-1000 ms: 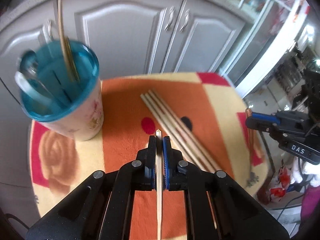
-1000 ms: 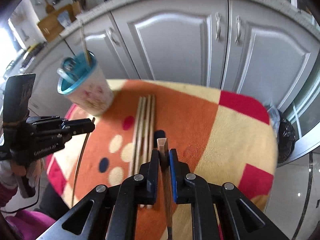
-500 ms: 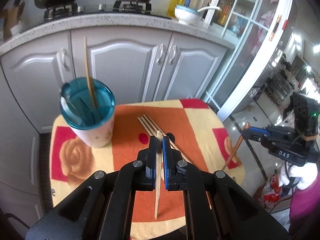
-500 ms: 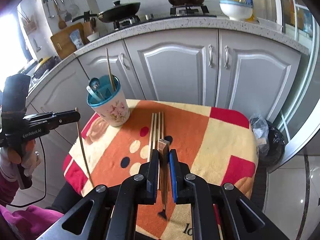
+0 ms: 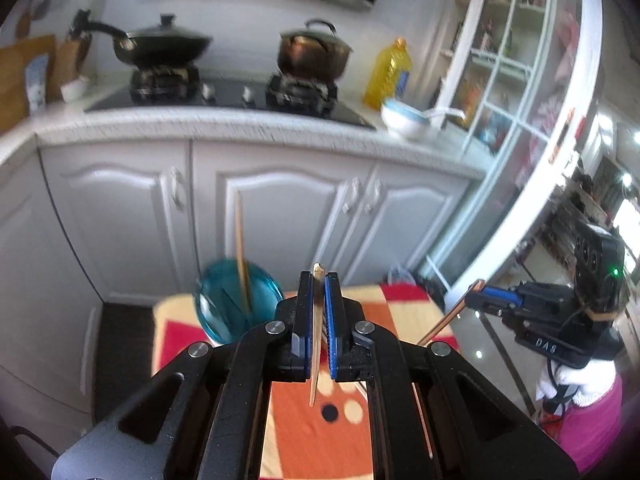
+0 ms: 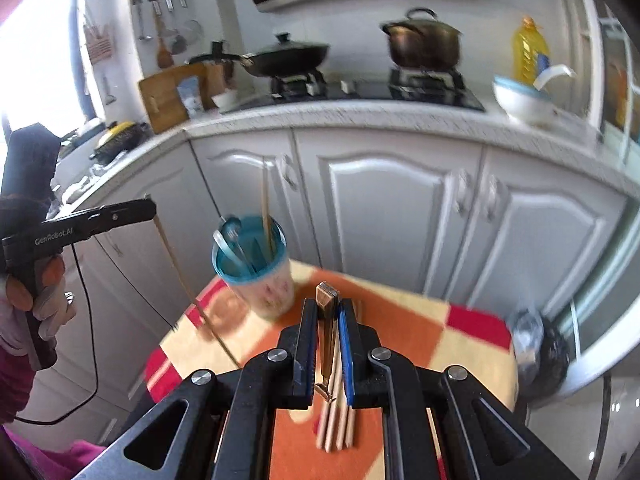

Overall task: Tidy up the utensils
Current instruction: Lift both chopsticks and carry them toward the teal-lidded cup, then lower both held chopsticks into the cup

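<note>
My left gripper [image 5: 317, 280] is shut on a pale wooden chopstick [image 5: 316, 360], held above the cloth-covered table [image 5: 400, 300]. Below and to its left stands the teal-rimmed floral cup [image 5: 234, 308] with one chopstick [image 5: 241, 256] upright in it. My right gripper [image 6: 328, 308] is shut on a darker-tipped chopstick [image 6: 327, 344]. Under it, three chopsticks [image 6: 336, 428] lie side by side on the table [image 6: 420, 320]. The cup [image 6: 256, 276] also holds a metal spoon [image 6: 230, 240]. In each wrist view the opposite gripper shows, the right gripper [image 5: 474, 292] and the left gripper [image 6: 150, 210], each gripping its stick.
White cabinet doors [image 6: 400, 208] stand just behind the small table. The counter above carries a stove with a wok [image 5: 160, 46] and a pot [image 5: 312, 54], an oil bottle [image 5: 388, 72] and a bowl [image 5: 400, 120]. A black bag [image 6: 548, 352] sits right of the table.
Both grippers have risen well above the table with their chopsticks and tilted up. The cup and table now look smaller and lower; the stove top has come into view.
</note>
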A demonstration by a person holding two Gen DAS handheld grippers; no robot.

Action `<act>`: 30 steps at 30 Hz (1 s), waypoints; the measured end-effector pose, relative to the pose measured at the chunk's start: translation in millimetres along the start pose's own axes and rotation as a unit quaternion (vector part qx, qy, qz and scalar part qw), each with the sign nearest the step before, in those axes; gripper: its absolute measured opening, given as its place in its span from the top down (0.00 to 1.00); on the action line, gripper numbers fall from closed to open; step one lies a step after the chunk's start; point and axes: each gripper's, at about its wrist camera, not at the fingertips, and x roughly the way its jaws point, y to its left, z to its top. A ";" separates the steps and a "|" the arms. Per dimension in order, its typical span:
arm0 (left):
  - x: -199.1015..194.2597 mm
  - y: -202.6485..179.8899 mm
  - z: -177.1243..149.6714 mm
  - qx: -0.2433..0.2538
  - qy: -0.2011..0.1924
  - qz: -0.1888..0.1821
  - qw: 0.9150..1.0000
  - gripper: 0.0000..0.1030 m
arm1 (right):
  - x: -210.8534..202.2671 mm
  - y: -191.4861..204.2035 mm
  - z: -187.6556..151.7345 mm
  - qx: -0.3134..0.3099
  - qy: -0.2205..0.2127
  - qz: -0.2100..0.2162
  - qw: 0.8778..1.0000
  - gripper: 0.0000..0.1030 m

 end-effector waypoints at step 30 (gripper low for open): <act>58.8 57.7 48.1 -0.031 -0.015 0.070 0.997 0.96 | 113.5 69.4 145.8 -0.071 -0.013 0.063 0.995 0.91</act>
